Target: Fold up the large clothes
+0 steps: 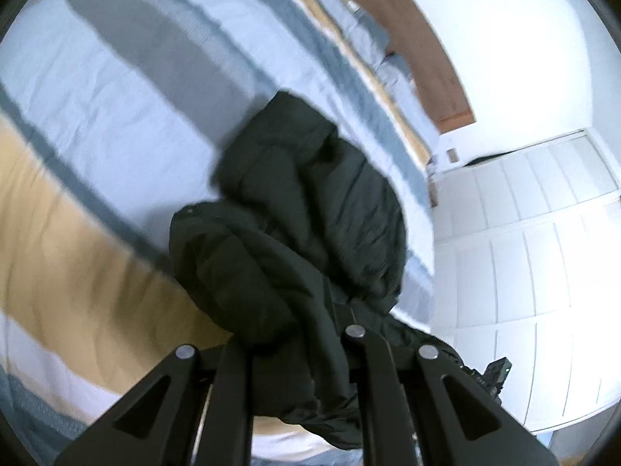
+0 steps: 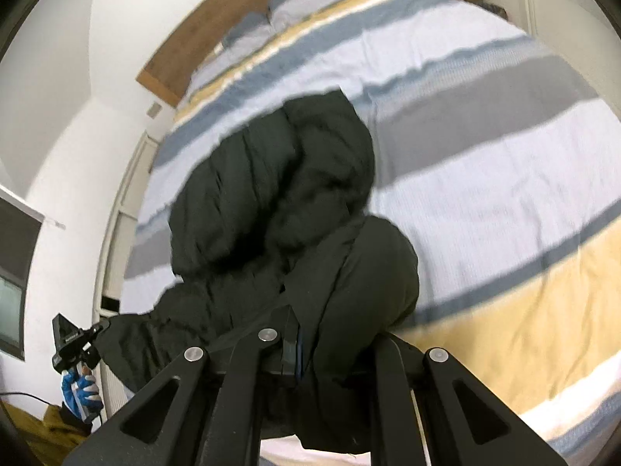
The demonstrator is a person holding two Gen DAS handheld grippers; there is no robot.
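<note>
Black jacket (image 1: 306, 209) over striped bedspread (image 1: 116, 89)

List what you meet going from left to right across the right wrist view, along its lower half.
Gloved hand holding the left gripper → black padded jacket, bunched and hanging from both grippers → striped bedspread.

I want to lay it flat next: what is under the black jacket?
Under the black jacket lies the striped bed cover. Whatever lies directly beneath its bulk is hidden.
</note>
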